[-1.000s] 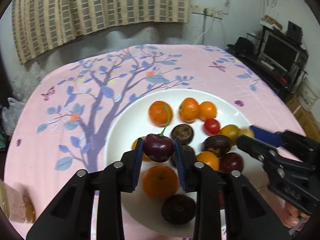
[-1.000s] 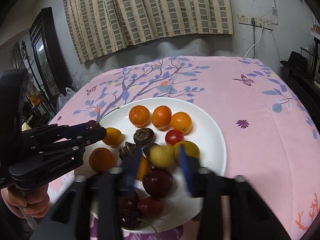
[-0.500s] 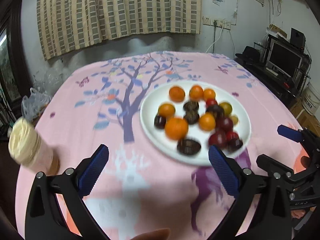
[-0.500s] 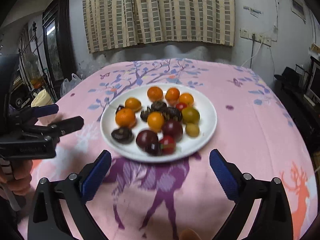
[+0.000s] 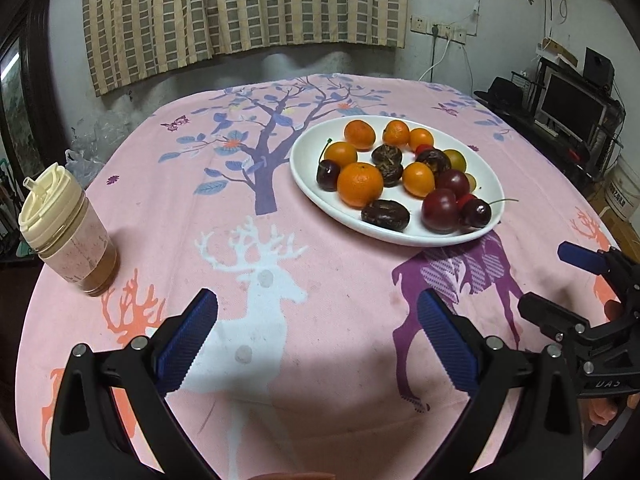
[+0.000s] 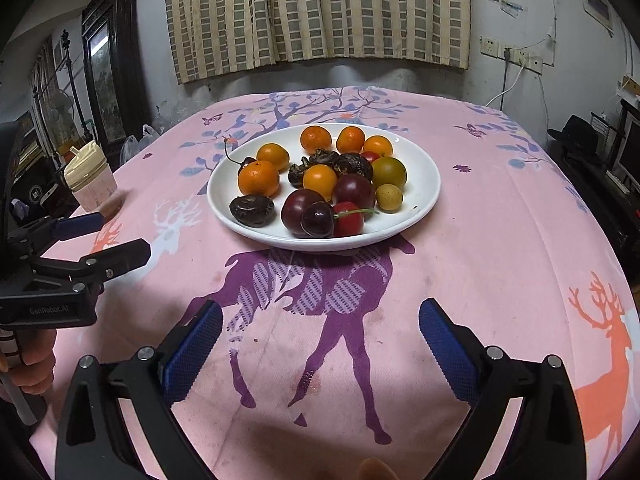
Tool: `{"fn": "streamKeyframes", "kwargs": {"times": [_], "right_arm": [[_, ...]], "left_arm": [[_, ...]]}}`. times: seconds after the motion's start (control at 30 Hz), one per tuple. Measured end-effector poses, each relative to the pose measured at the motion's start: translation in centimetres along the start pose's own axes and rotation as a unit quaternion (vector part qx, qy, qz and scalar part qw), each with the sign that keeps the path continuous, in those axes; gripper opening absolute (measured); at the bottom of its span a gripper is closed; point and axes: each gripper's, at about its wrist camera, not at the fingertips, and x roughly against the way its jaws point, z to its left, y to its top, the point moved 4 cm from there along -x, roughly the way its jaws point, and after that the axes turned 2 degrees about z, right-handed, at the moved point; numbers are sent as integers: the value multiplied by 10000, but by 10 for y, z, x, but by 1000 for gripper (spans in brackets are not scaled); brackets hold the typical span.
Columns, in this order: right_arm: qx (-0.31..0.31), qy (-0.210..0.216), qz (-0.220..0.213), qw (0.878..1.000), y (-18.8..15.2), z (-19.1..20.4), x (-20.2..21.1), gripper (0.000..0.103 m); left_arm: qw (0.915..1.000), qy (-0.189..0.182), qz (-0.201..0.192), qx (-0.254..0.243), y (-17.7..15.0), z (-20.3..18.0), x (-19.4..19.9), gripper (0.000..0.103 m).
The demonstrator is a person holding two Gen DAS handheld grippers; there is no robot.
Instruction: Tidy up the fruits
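The fruits [image 6: 316, 182] lie on the plate [image 6: 420, 200] mid-table, the lidded cup [image 6: 90, 178] well left (near the edge).

White oval plate [image 6: 420, 184] lies flat on the table, carrying all fruit. Far side: three oranges [image 6: 350, 139] in a row. Left side: two more oranges [image 6: 258, 178], a stemmed cherry beside them. Centre: dark wrinkled fruits [image 6: 352, 165]. Near side: dark plums [image 6: 301, 210], stemmed cherry [image 6: 317, 219], red tomato [image 6: 349, 218]. Right side: one green-yellow fruit [image 6: 389, 173].
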Motion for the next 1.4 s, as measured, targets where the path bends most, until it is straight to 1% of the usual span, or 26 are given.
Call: {"fn": "streamKeyframes", "kwargs": {"times": [0.13,0.3,1.4], "right_arm": [[13,-10,47,10000,-1,1,-1,99],[16,-15,40,10000,0,1,-1,99],[-23,-67,48,10000,-1,-3,1,99]], "left_arm": [[10000,19,35,-75,-1,-3,-2,98],[10000,-13,86,-45,-1,-3,-3,98],[10000,16,48,-20,-4,1,3,98]]}}
